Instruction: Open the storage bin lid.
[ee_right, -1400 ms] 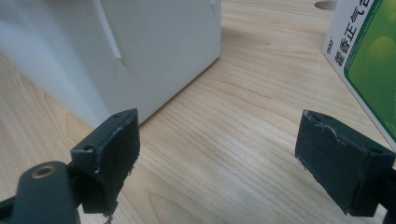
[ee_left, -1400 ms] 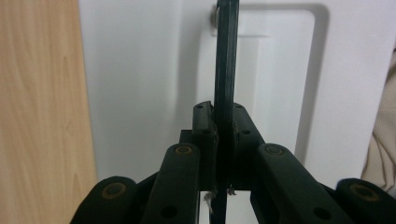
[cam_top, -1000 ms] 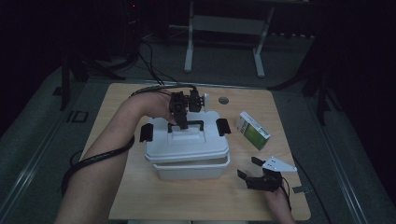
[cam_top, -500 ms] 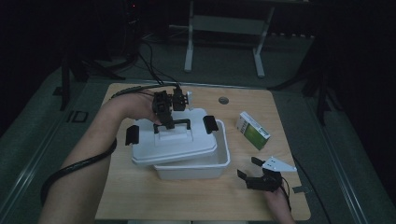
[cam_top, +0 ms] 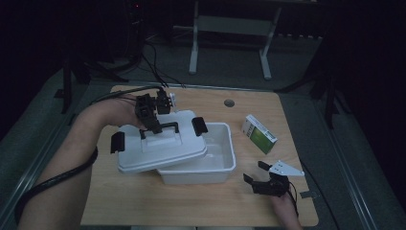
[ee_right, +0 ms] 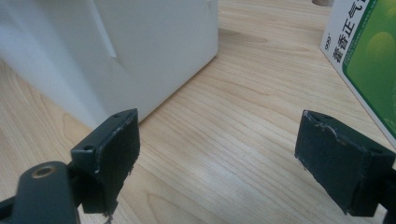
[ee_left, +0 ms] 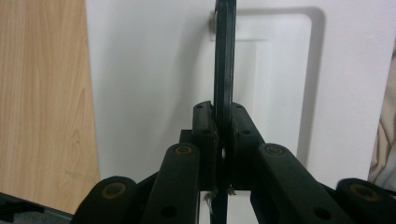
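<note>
1. The left gripper [cam_top: 154,120] is clenching its fingers [ee_left: 205,123] on the black handle [cam_top: 164,126] of the white lid [cam_top: 160,148]; in the left gripper view the thin handle [ee_left: 224,56] is standing edge-on between the two pads.
2. The lid is hanging tilted over the left part of the white box [cam_top: 210,163], its left side reaching out past the box wall and above the worktop [cam_top: 158,206].
3. Black latches are showing at the lid's two ends, one at the left [cam_top: 117,142] and one at the right [cam_top: 199,126].
4. The right half of the box is lying uncovered, with its inside in sight.
5. The right gripper [cam_top: 261,178] is resting near the front right corner of the box, its fingers [ee_right: 112,154] spread wide and gripping nothing.
6. In the right gripper view, bare worktop [ee_right: 224,140] is lying between the fingers, with the box wall [ee_right: 140,51] ahead on the left.
7. A green and white carton [cam_top: 259,133] is lying on the worktop to the right of the box, apart from it.
</note>
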Demonstrator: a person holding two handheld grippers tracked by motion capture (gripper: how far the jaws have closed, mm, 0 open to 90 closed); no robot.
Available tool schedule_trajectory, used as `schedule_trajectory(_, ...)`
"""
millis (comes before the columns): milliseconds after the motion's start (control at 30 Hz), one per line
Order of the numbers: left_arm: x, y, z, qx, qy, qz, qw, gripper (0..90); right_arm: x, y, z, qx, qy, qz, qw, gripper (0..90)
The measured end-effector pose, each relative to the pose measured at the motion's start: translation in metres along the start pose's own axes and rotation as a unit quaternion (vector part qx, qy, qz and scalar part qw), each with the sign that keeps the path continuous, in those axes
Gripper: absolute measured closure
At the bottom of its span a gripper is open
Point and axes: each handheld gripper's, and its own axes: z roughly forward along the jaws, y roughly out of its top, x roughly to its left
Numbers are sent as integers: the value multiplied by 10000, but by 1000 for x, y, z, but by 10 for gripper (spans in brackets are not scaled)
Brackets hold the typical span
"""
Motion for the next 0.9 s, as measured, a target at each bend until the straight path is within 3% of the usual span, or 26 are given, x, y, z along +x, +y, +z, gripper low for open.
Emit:
schedule_trajectory(233, 4, -24, -1, -40, 13, -163, 9999, 836, 1, 0, 1, 30, -25, 26, 10000, 137)
schedule_trajectory(600, 6, -79, -4, -134, 78, -664, 9977, 836, 1, 1, 2, 56, -38, 25, 10000, 137)
schedule_trajectory(900, 7, -119, 11, -94, 65, -993, 9950, 835, 1, -1, 3, 69, -25, 66, 10000, 137)
